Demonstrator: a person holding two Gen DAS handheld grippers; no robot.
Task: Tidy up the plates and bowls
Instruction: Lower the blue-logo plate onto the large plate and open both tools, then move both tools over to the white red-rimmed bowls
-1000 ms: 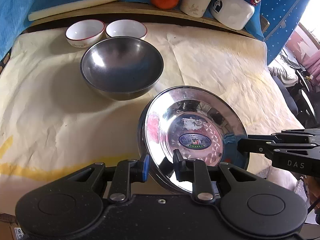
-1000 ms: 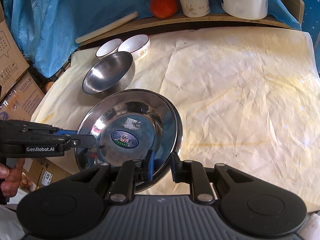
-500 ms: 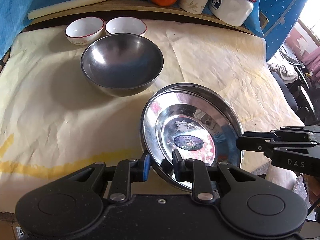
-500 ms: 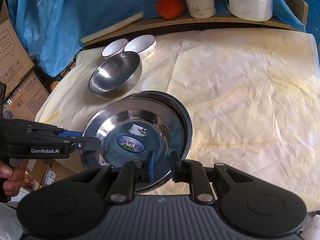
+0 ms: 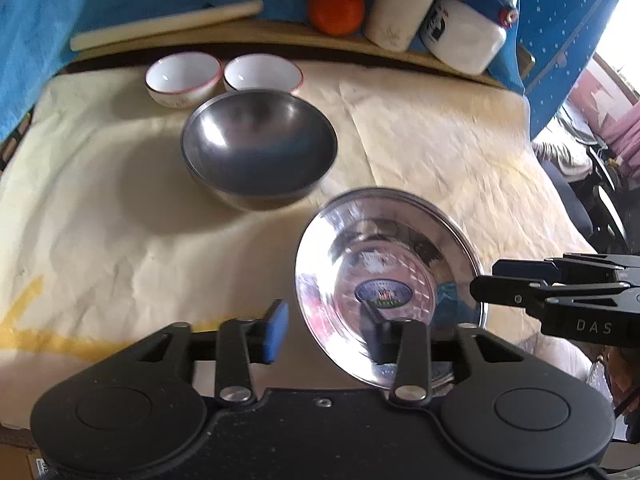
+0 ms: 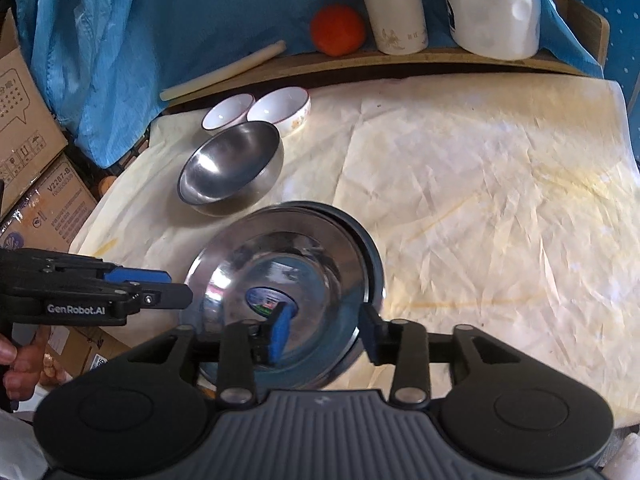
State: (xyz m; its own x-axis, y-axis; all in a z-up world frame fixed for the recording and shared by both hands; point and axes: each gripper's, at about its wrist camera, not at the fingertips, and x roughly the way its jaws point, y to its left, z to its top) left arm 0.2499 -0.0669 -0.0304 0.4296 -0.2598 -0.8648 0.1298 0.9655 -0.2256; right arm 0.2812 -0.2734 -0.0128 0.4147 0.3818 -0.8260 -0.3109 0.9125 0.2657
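Observation:
A shiny steel plate (image 5: 384,280) with a blue label lies on another steel plate on the cream cloth near the front edge; it also shows in the right wrist view (image 6: 280,280). My left gripper (image 5: 328,328) is open, its jaws astride the plate's near rim. My right gripper (image 6: 324,332) is open too, jaws either side of the rim. A large steel bowl (image 5: 258,146) sits behind, with two small white bowls (image 5: 182,78) (image 5: 262,74) beyond it.
A raised wooden shelf at the back holds a rolling pin (image 5: 166,24), an orange (image 5: 336,8), a white mug (image 5: 402,12) and a white jug (image 5: 466,38). Cardboard boxes (image 6: 36,184) stand left of the table. The cloth's edge is close in front.
Both grippers have opened and let go of the plate's rim. The top plate has settled onto the one below. Both cameras have pulled back slightly.

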